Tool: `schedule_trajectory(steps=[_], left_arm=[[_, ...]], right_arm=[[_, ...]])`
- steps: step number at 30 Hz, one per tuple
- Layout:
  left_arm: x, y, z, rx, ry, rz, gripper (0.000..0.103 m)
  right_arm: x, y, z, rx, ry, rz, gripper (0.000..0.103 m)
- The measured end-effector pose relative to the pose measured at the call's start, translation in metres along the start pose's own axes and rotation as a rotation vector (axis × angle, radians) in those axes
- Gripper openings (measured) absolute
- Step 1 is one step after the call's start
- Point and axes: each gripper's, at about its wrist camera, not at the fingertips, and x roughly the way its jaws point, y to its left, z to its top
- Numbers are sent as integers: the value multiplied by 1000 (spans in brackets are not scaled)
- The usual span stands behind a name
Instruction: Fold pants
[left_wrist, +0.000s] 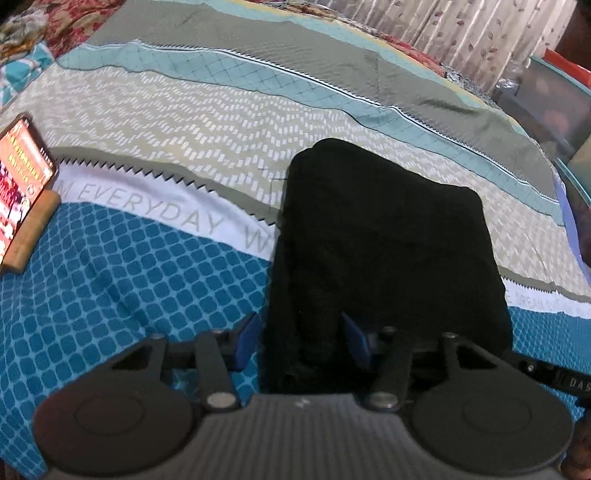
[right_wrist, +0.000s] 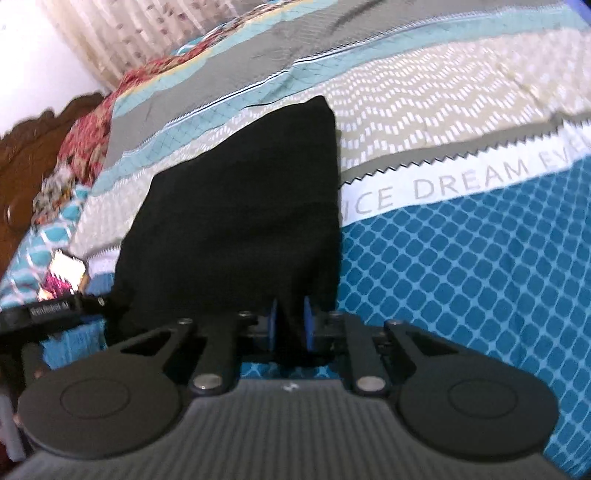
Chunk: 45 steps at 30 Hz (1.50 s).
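Now | bedspread (left_wrist: 155, 280) (teal, patterned) under black pants (left_wrist: 380, 236) | curtain (left_wrist: 461, 33) behind | left jaws apart, right clamped on pants

both cameras sit low and close behind their own gripper fingers, looking forward across the bedspread (left_wrist: 155, 295). the left wrist view faces the black pants (left_wrist: 384, 236) from their near left corner, the right wrist view from their near right edge. both share the pants (right_wrist: 243, 206), the lettered white band and the phone (left_wrist: 22, 166).
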Motion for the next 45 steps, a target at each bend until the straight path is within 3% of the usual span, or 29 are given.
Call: schedule_trajectory(steps=[3,4,6,7,8,13,23,28,32,35,38,42,45], left_arm=[[0,1,1,3,-5,0,53],[-2,1,3,7,-11,2,59],[-11,2,7,3,-32,0,76],[-16,5,10,-6,-50,-10,91],[-20,8,14,-18,-72,-27,103],[-13,22,38,-50,-83,-81,103],[56,45,63,-135,83,-258,103],[68,40,64,-100,78,-299,103],[78,37,66,-129,78,-354,103],[87,32,65,-169,88,-425,102],[93,22,64,-155,68,-418,101],[92,29,67,-176,76,-439,94],[88,42,67,-218,95,-454,96]], right_arm=[[1,-3,1,12,0,15,19],[-1,-7,3,27,-2,36,22],[-8,-14,8,51,-24,85,41],[-13,-19,11,64,-49,108,59],[-17,-25,14,77,-80,122,66],[-12,-50,34,137,-100,146,70],[32,-57,60,166,-3,257,71],[49,-47,68,120,30,311,72],[61,-38,73,110,37,346,72],[65,-37,73,133,45,392,64],[70,-43,71,200,61,444,54],[63,-56,70,277,69,505,52],[53,-66,71,326,56,521,56]])
